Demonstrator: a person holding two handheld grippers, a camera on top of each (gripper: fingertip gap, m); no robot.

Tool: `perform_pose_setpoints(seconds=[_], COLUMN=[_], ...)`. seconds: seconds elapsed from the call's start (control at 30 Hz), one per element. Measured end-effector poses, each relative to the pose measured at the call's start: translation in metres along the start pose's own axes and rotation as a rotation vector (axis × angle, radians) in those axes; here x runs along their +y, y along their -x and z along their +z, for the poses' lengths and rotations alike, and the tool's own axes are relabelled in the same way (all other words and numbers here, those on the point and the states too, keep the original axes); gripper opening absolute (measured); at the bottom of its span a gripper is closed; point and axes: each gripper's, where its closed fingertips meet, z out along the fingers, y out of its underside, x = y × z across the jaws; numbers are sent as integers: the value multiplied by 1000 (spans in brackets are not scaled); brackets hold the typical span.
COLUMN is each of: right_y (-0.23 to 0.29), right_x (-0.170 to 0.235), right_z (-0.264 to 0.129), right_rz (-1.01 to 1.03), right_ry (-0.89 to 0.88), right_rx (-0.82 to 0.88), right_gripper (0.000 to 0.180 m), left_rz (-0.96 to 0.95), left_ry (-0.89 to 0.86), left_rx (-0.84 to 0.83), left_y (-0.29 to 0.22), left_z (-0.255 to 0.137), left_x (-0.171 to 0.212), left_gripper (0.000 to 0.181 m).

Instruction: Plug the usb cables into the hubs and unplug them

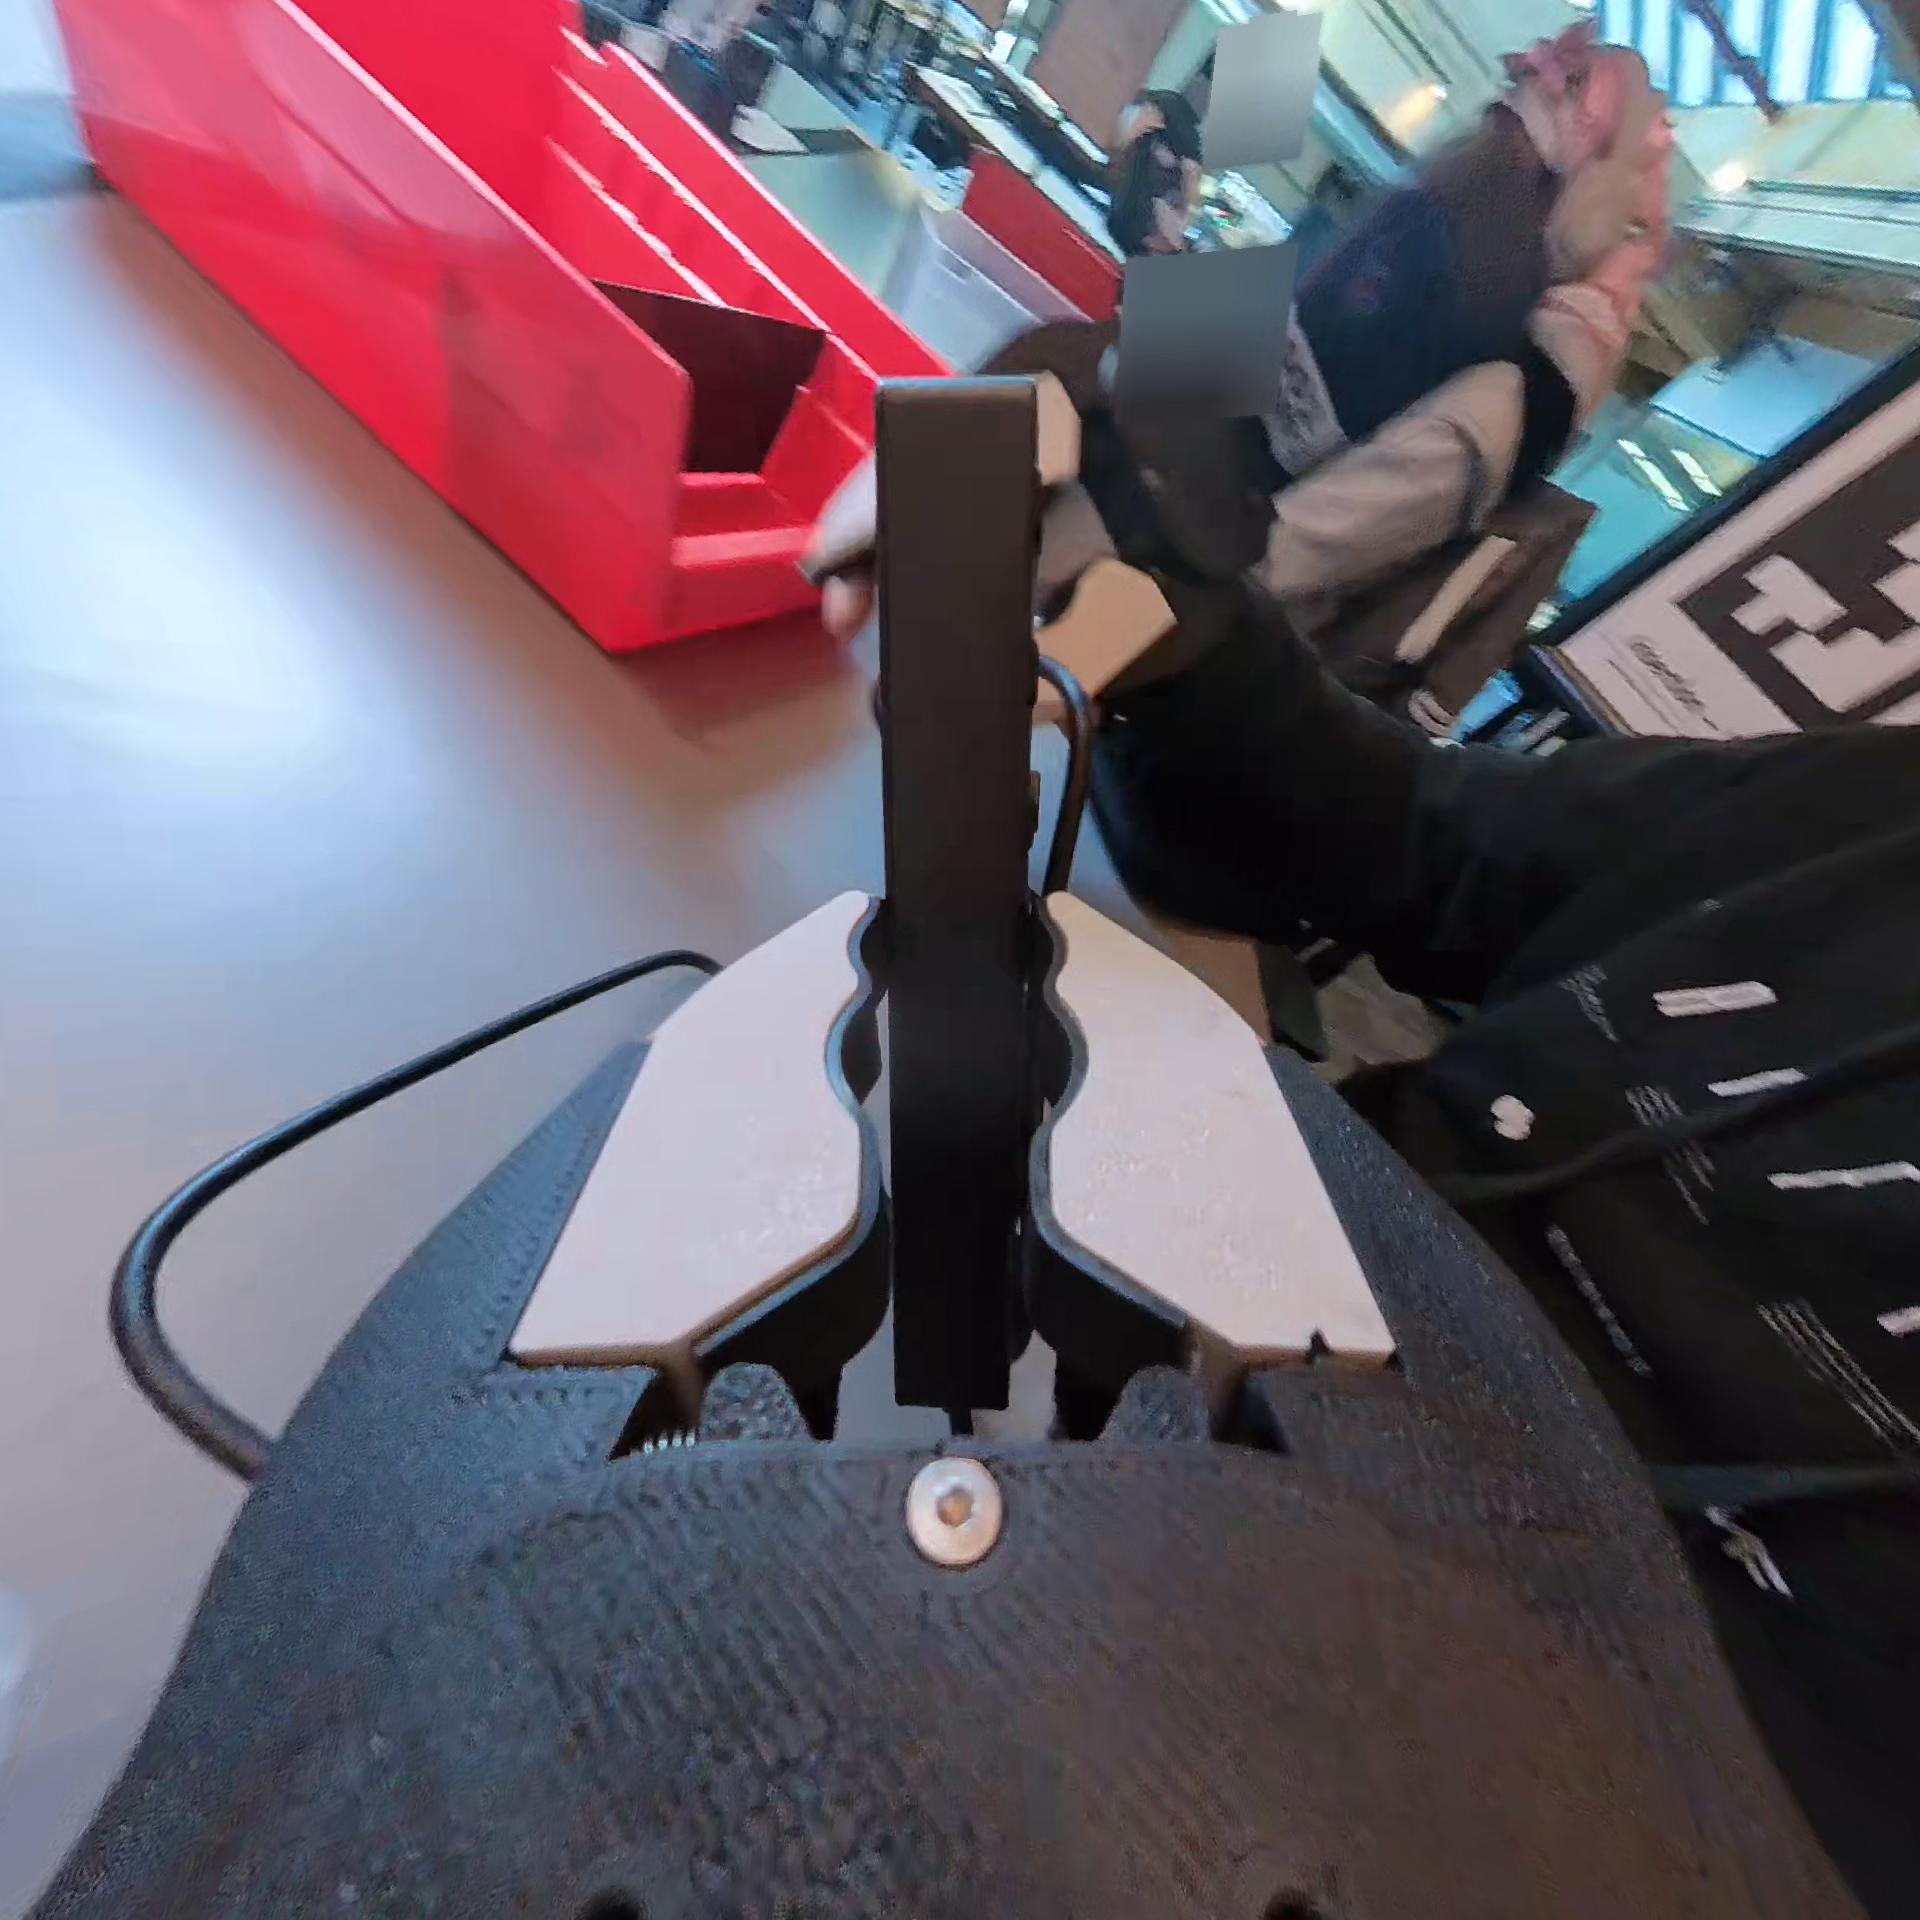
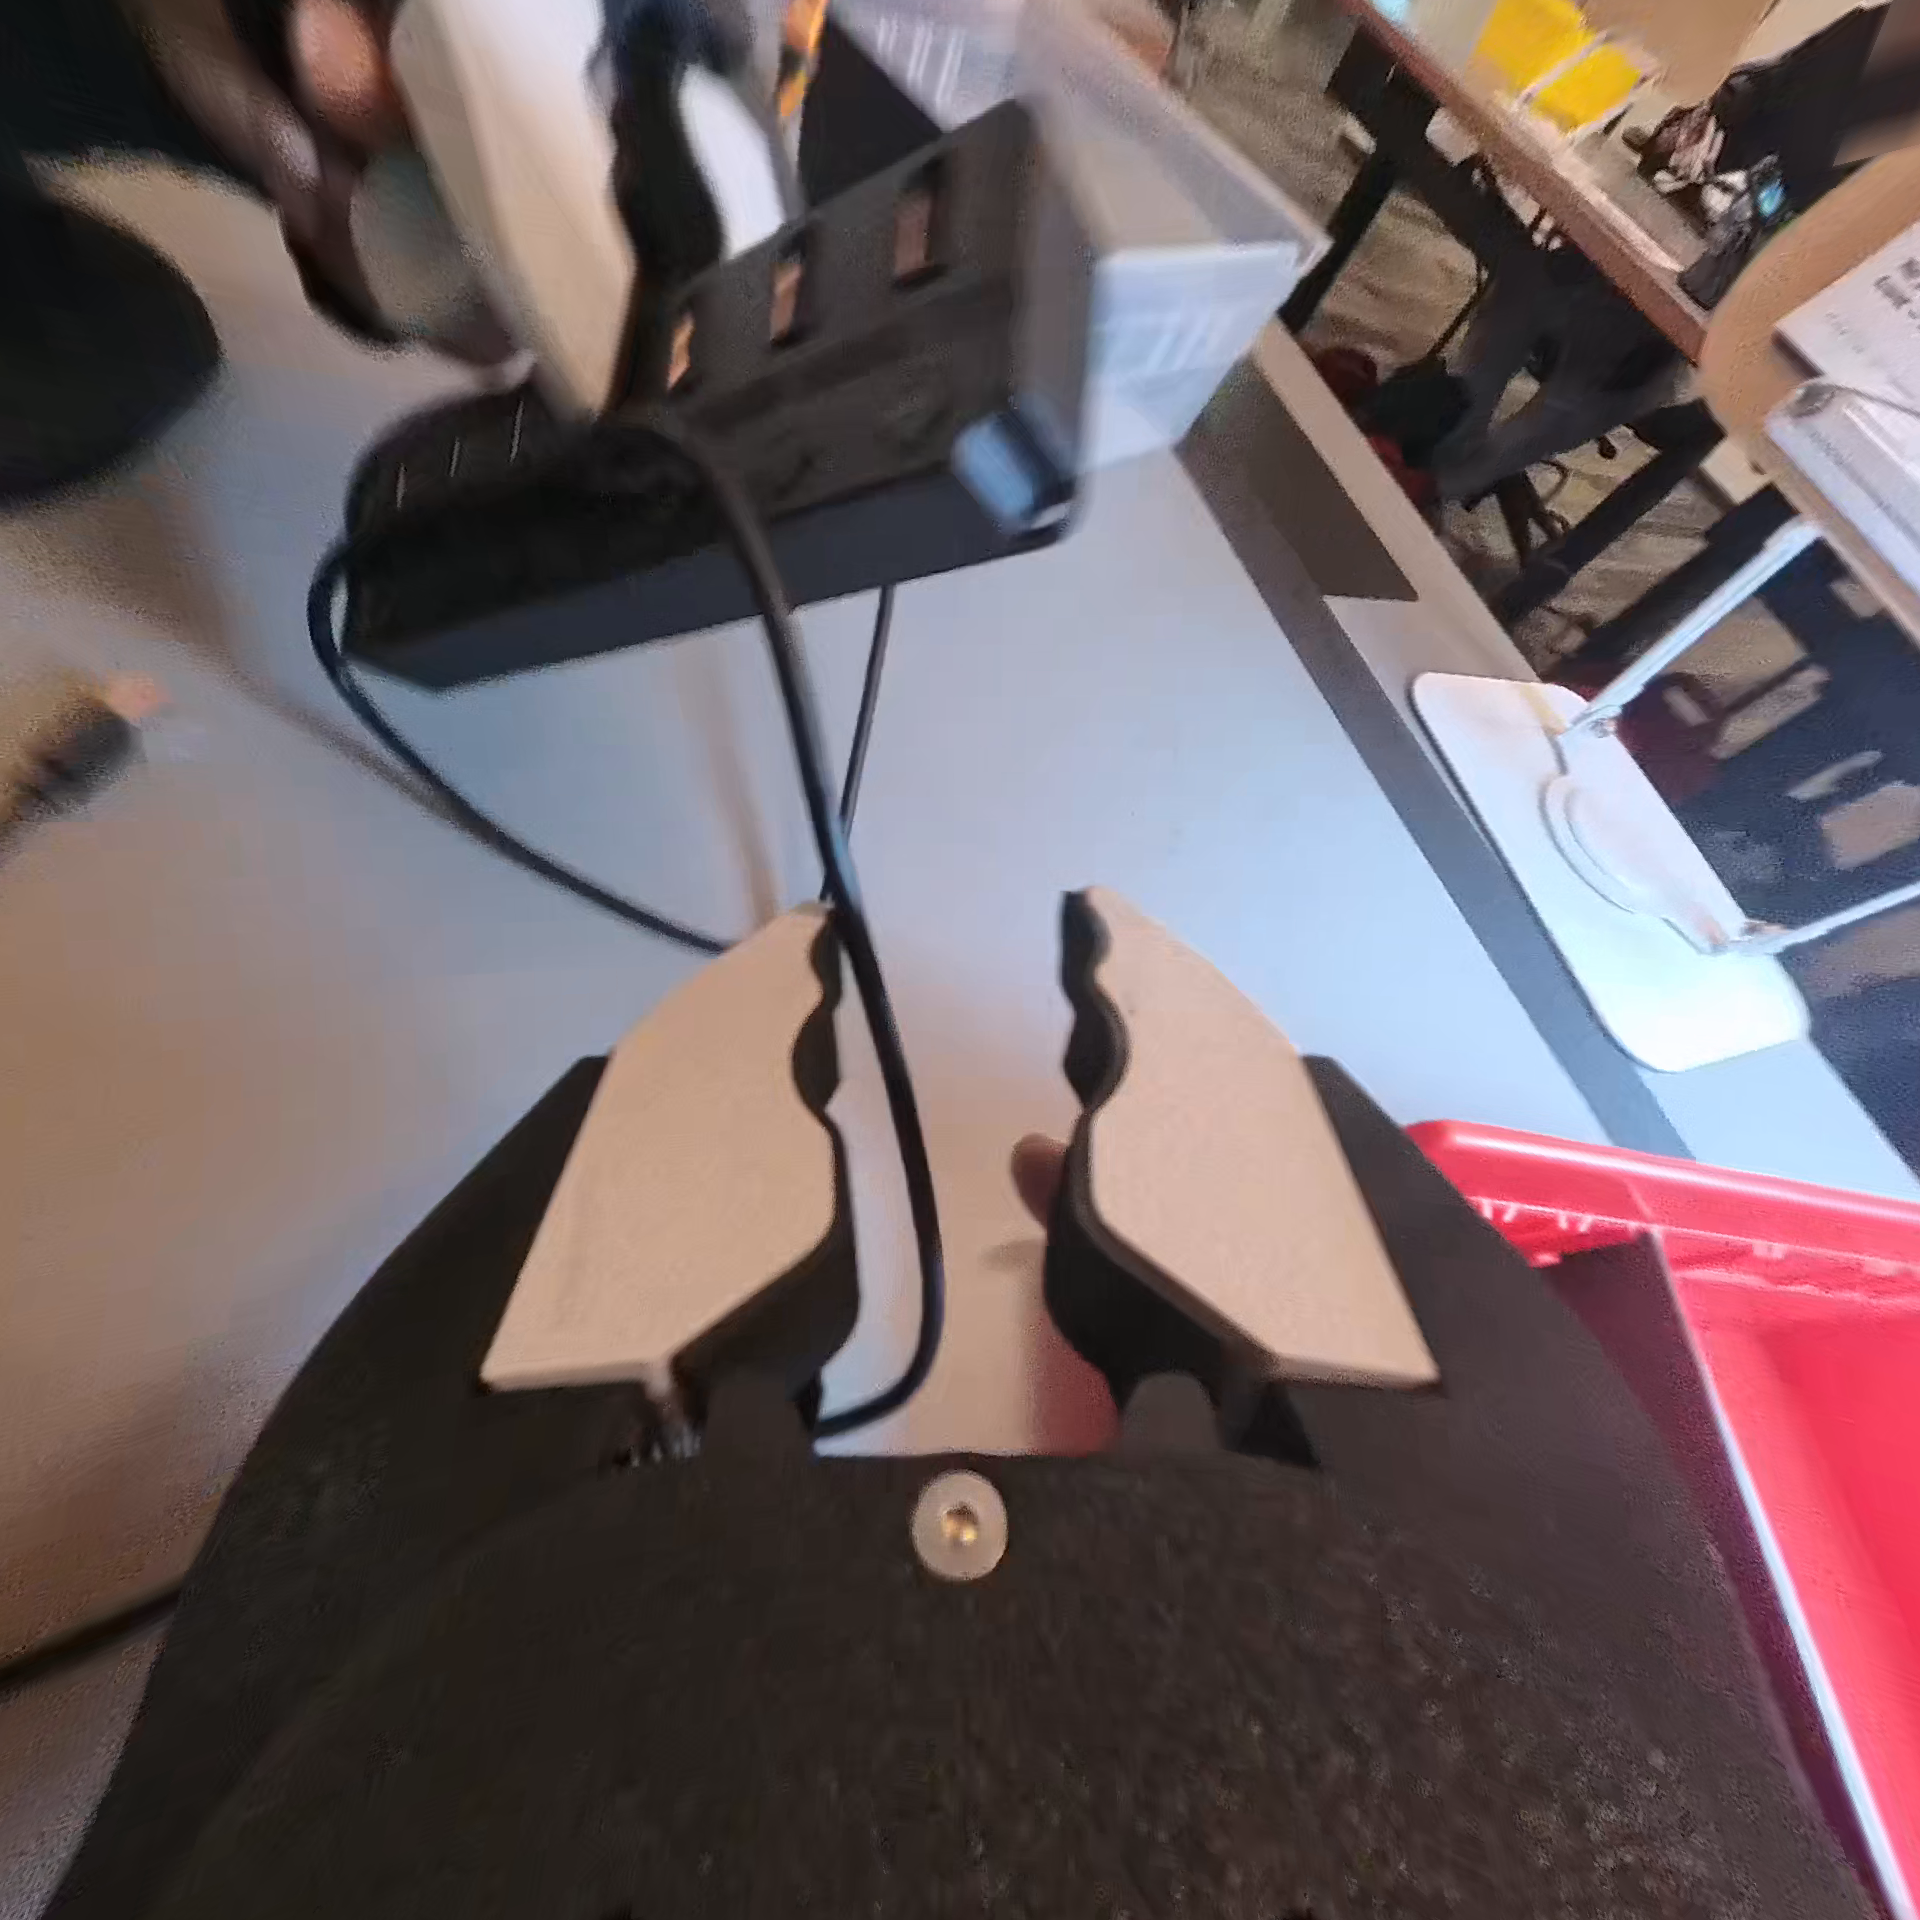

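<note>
My left gripper is shut on a black USB hub and holds it upright, edge-on, above the table. The hub's black cable loops out to the left. In the right wrist view the hub shows several ports along its side and a blue plug at its near end, with the left gripper's fingers clamped on it. My right gripper is open below the hub. A black cable hangs loose between its fingers. Another USB plug lies on the table at the left.
A red bin stands on the table, and shows at lower right in the right wrist view. A clear box sits behind the hub near the table edge. A white stand base lies beyond the edge. People sit nearby. The gap from one gripper's tips to the other's is roughly 10 cm.
</note>
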Motion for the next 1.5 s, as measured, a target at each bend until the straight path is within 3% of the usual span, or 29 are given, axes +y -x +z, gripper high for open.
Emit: perform_pose_setpoints(seconds=[0.07, 0.17, 0.33, 0.5, 0.57, 0.7, 0.83, 1.03, 1.13, 1.33, 1.43, 1.5], right_y=[-1, 7, 29, 13, 0, -3, 22, 94, 117, 152, 153, 138], right_x=[-10, -29, -67, -87, -93, -90, -95, -109, -118, -112, -105, -106], right_z=[-8, -20, -46, -92, -107, -97, -64, -44, -45, -36, -32, -31], right_rz=[98, 146, 190, 260, 296, 297, 345, 148, 59, -108, -126, -86], right_ry=[-90, -229, -427, -568, -646, -624, -579, -527, -529, -441, -418, -430], right_rx=[-68, -170, -348, -423, -405, -348, -416, -615, -649, -625, -604, -543], right_gripper=[58, 68, 72, 76, 69, 58, 41, 52, 66, 70, 68, 66], left_rz=[2, 16, 74, 105, 114, 183, 249, 176, 135, 35, 6, -1], left_ry=[19, 40, 18, -50, -91, -186, -174, -108, -22, 38, 69, 22], left_rx=[89, 229, 416, 400, 417, 569, 575, 729, 838, 951, 930, 827], left_y=[-13, -33, -66, -65, -66, -93, -104, -119, -128, -134, -129, -118], left_z=[4, 7, 5, -5, -11, -29, -24, -15, -5, 12, 15, 18], left_x=[5, 12, 12, 0, -7, -19, -17, -1, 14, 22, 26, 13], left_gripper=[26, 26, 25, 26, 26, 26, 26, 25, 25, 26, 26, 28])
